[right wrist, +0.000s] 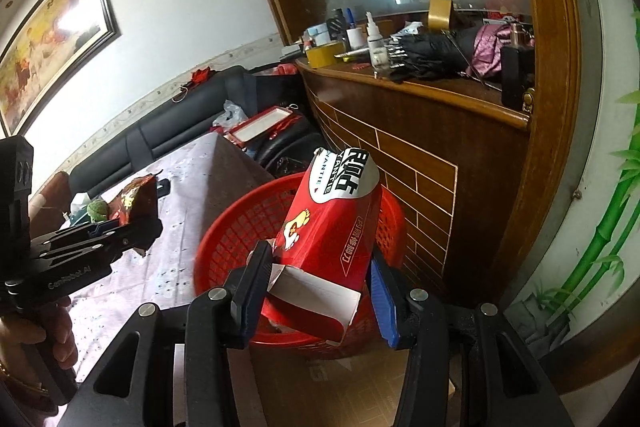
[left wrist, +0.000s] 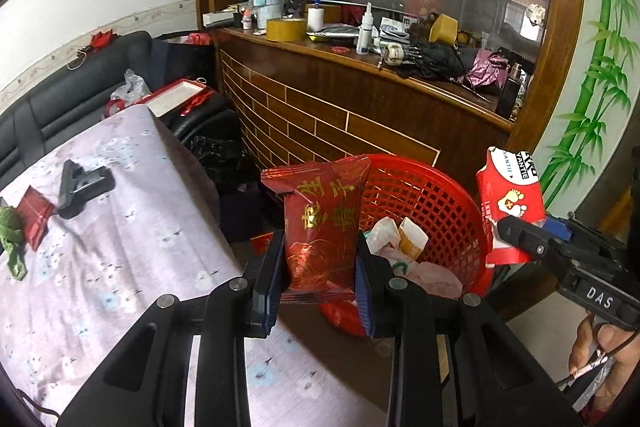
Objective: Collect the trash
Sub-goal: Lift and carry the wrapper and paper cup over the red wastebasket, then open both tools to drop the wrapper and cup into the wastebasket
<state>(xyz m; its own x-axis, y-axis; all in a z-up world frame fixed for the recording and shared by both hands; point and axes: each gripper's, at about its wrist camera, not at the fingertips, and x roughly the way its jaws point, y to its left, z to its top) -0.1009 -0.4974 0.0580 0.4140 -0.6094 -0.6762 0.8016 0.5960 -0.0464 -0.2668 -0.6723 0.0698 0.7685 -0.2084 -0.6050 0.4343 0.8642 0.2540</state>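
Inside red basket (left wrist: 440, 195) | wrappers (left wrist: 394, 239), pink bag (left wrist: 436, 277)

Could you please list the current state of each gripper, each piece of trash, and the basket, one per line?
left gripper: shut on the red snack wrapper.
red snack wrapper: held upright, at the basket's near rim.
right gripper: shut on the red carton.
red carton: held tilted over the basket, bottom flap open.
red basket: upright beside the table, partly filled with trash.
small red packet: lying on the tablecloth, not yet collected.
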